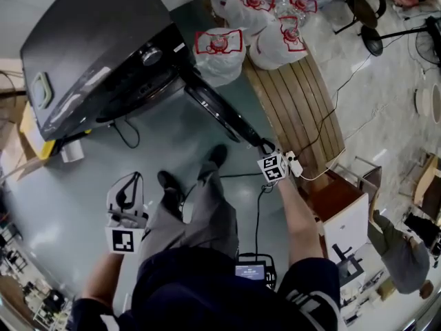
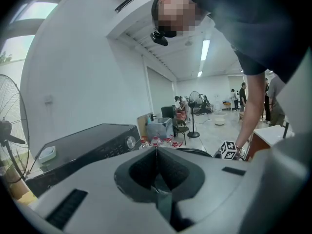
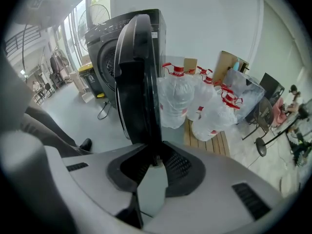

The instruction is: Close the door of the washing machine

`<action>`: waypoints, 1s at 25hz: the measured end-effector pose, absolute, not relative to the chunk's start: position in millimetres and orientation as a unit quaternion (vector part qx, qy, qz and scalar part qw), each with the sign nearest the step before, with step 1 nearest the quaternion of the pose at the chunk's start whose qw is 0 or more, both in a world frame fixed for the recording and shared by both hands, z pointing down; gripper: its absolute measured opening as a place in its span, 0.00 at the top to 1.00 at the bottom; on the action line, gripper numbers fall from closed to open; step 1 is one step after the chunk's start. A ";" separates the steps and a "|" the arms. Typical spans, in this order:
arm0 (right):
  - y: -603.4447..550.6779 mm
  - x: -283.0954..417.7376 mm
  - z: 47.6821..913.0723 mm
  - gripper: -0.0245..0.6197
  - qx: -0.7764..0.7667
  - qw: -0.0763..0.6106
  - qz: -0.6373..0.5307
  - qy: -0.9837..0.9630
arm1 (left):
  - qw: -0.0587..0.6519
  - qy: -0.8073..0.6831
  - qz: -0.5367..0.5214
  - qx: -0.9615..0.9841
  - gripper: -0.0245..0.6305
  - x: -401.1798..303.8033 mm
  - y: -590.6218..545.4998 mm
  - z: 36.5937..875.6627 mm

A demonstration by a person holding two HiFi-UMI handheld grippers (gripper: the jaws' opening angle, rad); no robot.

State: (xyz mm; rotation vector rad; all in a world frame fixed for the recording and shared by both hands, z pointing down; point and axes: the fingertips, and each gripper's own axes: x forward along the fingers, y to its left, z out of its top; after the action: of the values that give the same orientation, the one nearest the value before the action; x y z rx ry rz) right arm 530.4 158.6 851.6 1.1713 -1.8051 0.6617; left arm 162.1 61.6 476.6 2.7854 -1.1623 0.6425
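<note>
1. While the black washing machine (image 1: 89, 54) stands at the top left of the head view, its door (image 1: 217, 109) is wide open. The door sticks out over the grey floor (image 1: 83, 178) toward the person.
2. The right hand-held gripper (image 1: 267, 149) is at the far edge of the door. From above its tips look small and dark, so the grip is hard to see there.
3. The right gripper view shows it better. The two jaws of the right hand-held gripper (image 3: 155, 161) are closed on the thin edge of the door (image 3: 139, 77), which stands upright between them.
4. In that view the door covers most of the round hole in the washing machine (image 3: 105, 48), so the inside cannot be seen.
5. The left hand-held gripper (image 1: 129, 185) hangs over the floor beside the person's leg, well apart from the door.
6. In the left gripper view, the jaws of the left hand-held gripper (image 2: 156, 152) are pressed together with nothing between them.
7. Its own grey body fills the bottom of that view. Only the top of the washing machine (image 2: 83, 147) peeks over it, and the door is hard to pick out.
8. Big water bottles (image 1: 279, 40) in white bags sit near the door by a wooden pallet (image 1: 296, 102). The top edge of the head view cuts some of them off.
</note>
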 end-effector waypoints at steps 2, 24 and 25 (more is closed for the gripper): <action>163.3 518.7 852.6 0.83 0.477 0.429 0.272 -0.717 | 0.028 -0.376 0.203 0.904 0.93 149.1 63.8 477.6; 225.3 348.5 862.3 0.83 0.540 0.418 0.326 -0.654 | 0.027 -0.380 0.181 0.907 0.93 -37.8 104.7 484.0; 226.8 339.1 862.5 0.83 0.538 0.419 0.325 -0.655 | 0.025 -0.380 0.179 0.907 0.93 -45.2 105.5 483.6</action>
State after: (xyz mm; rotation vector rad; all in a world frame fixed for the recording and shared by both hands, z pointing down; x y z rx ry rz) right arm 339.1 226.8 862.5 1.3502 -1.6431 0.8158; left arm -45.2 105.5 483.6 2.8053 -1.1765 0.5527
